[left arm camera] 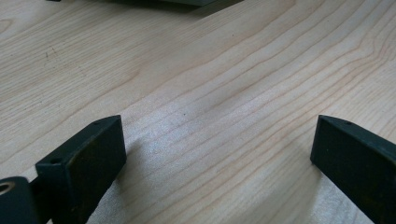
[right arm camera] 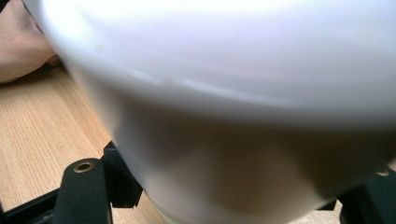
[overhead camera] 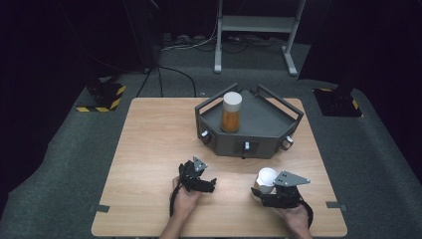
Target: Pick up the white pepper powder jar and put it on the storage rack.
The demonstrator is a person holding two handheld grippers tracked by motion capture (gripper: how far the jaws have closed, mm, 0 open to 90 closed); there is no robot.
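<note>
Both forearms come in from the near table edge. The left gripper (overhead camera: 209, 185) lies low, its jaws spread wide with nothing between them. The right gripper (overhead camera: 259, 195) points left, its jaws clamped on a cup (overhead camera: 266, 180).

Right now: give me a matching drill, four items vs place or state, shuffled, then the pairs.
1. white cup
2. orange-filled cup
3. left hand-held gripper
4. grey tray

A. open, over bare wood
B. far side of the table
C. gripped by the right hand-held gripper
D. standing in the tray

Pairs: 1-C, 2-D, 3-A, 4-B
</note>
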